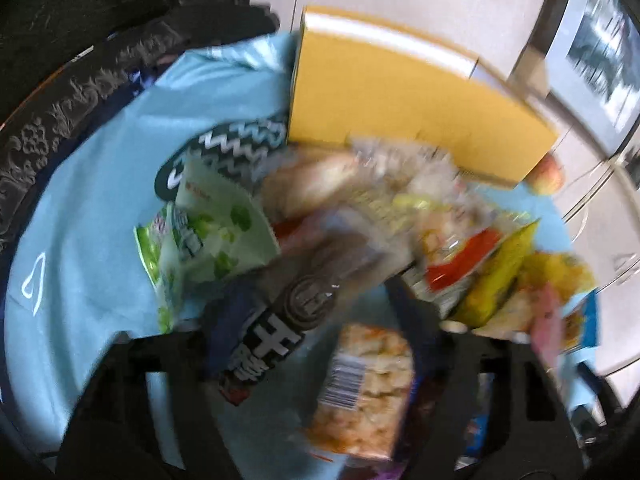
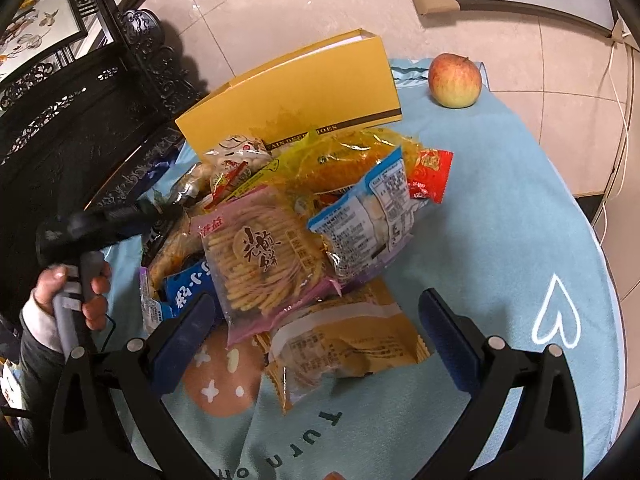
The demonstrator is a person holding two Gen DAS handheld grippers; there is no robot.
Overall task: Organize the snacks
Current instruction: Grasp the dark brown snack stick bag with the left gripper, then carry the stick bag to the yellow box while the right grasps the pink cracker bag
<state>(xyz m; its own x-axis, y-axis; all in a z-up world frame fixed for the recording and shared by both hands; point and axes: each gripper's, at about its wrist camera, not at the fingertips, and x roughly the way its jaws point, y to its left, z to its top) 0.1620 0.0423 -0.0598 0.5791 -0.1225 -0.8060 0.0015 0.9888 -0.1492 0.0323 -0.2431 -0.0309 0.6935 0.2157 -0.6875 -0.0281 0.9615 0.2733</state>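
On a round table, a light blue cloth printed with a white heart outline is spread. Toward its far side a yellow box is stood upright, and an apple is set on the cloth just beside the box's right end. Against the front of the box a heap of snack packets is piled, the packets overlapping one another. A pink-edged pack of round crackers is laid on top at the front, a blue-and-white packet is leaned beside it, and a tan packet is lain flat on the cloth beneath them.

The right gripper is held low over the tan packet with its blue-padded fingers spread wide, nothing being gripped. The left gripper is seen from its own blurred view amid the heap, its fingers spread with an orange packet with a barcode lying between them; whether that packet is touched cannot be told.
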